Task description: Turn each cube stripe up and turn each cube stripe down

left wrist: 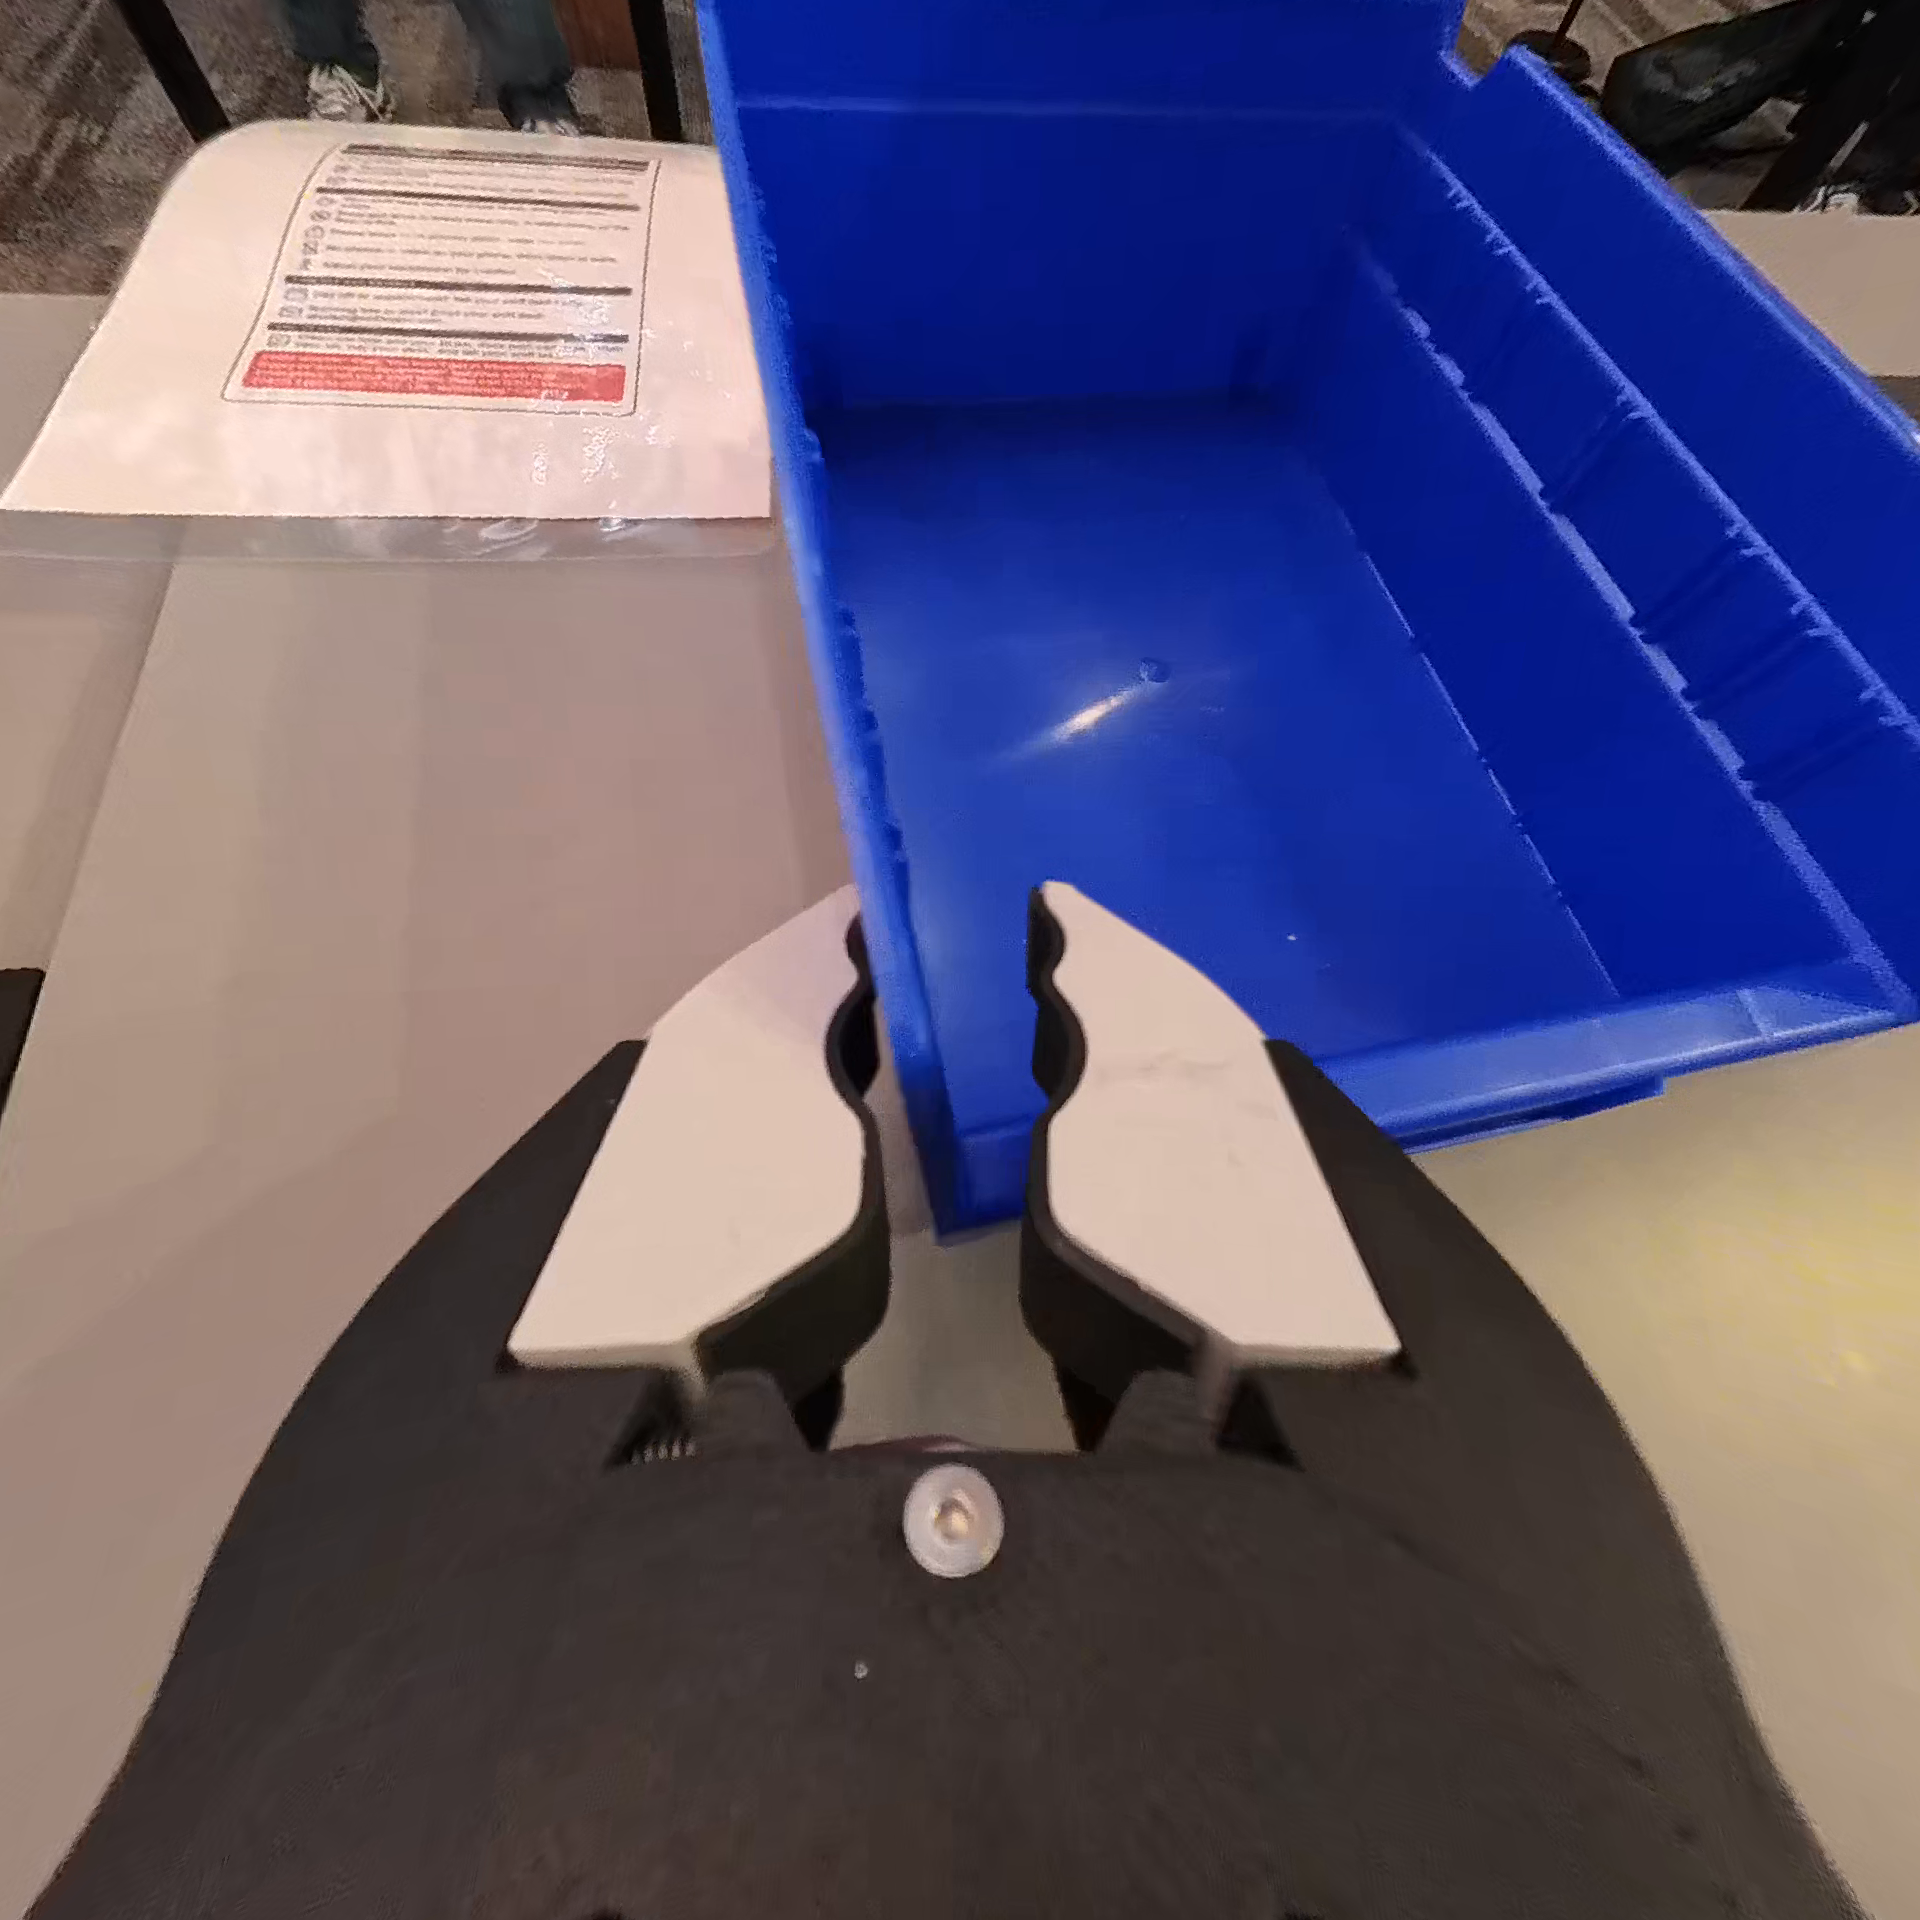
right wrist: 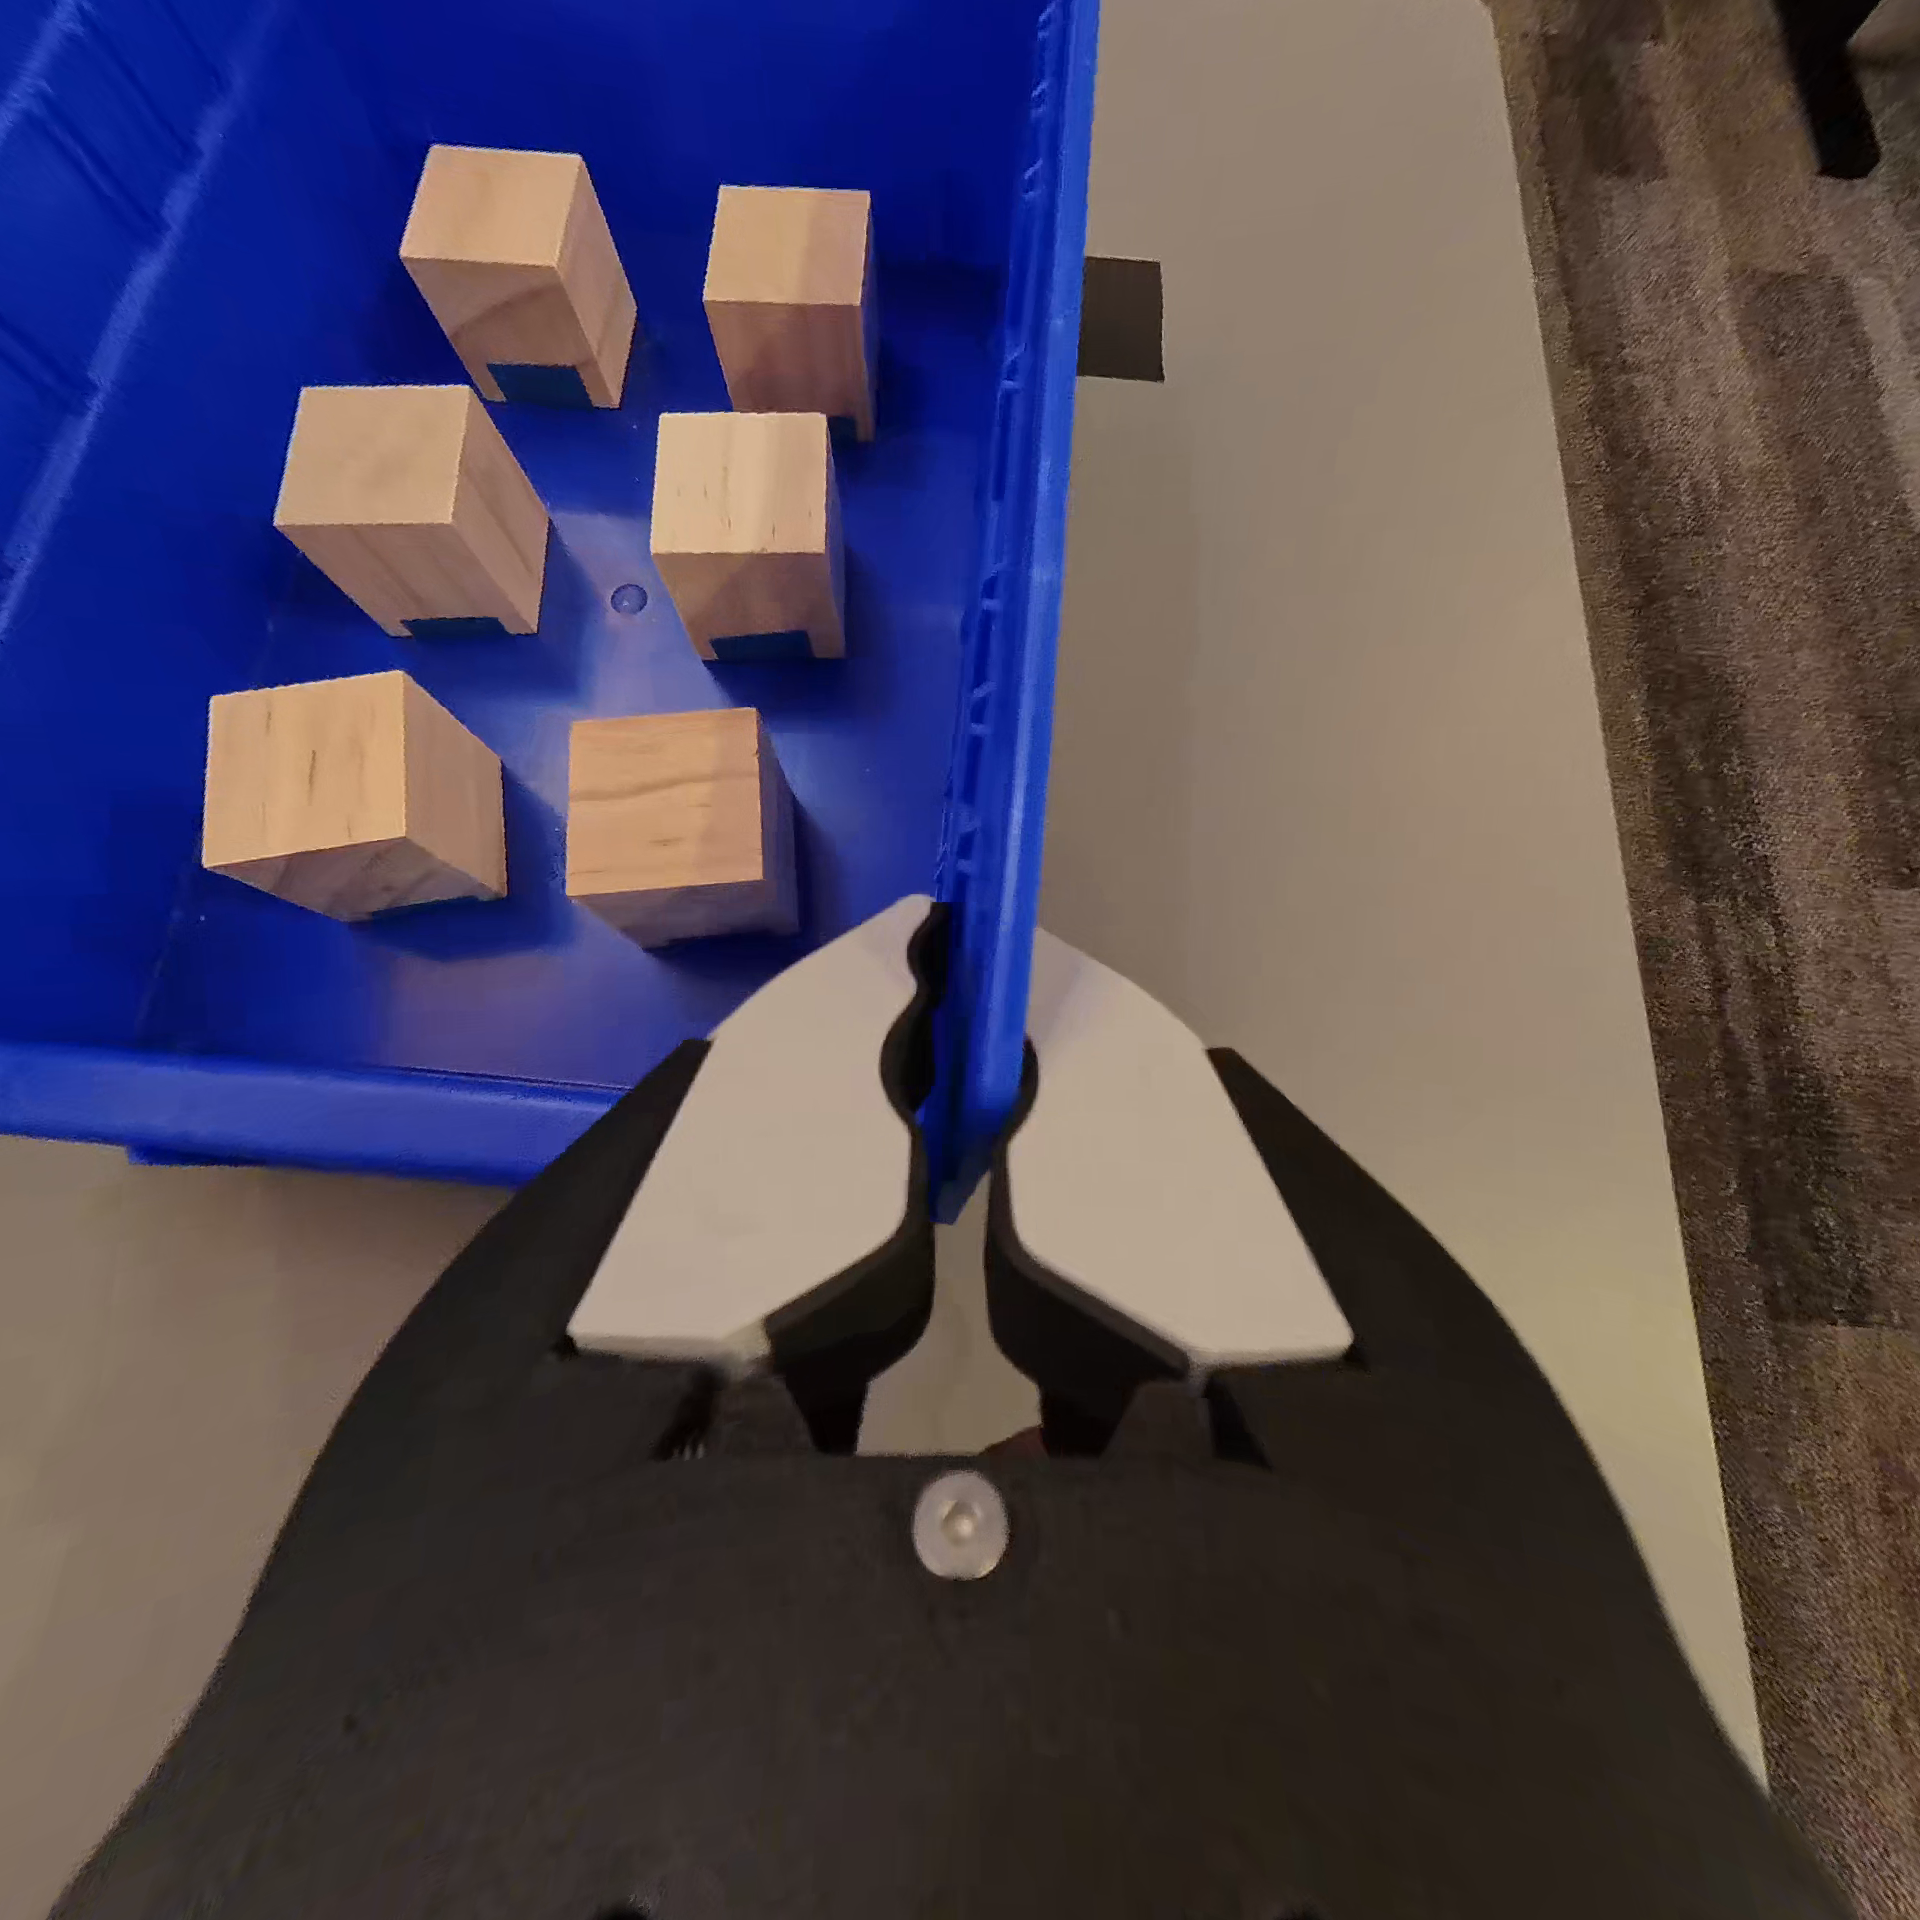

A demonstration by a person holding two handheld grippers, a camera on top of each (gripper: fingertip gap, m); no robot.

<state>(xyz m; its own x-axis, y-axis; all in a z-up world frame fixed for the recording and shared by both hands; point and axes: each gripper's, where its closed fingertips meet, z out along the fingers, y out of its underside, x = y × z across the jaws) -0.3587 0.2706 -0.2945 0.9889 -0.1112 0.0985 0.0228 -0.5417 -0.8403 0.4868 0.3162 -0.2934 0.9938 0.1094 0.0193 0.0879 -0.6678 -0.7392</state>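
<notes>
In the right wrist view, several plain wooden cubes (right wrist: 665, 805) stand in a blue bin (right wrist: 1023, 623). Some show a blue stripe low down, at the bin floor (right wrist: 535, 382). My right gripper (right wrist: 982, 925) is shut on the bin's right wall near its front corner, one finger inside and one outside. In the left wrist view, a blue bin (left wrist: 1195, 675) shows no cubes inside. My left gripper (left wrist: 948, 904) straddles its left wall (left wrist: 894, 935) near the front corner. The outer finger lies against the wall, and the inner finger (left wrist: 1101, 997) stands clear of it.
A laminated printed sheet (left wrist: 436, 312) lies on the grey table left of the bin. A strip of black tape (right wrist: 1122, 317) is on the table right of the bin. The table edge and carpet (right wrist: 1766, 623) are at the right. A person's feet (left wrist: 343, 83) stand beyond the table.
</notes>
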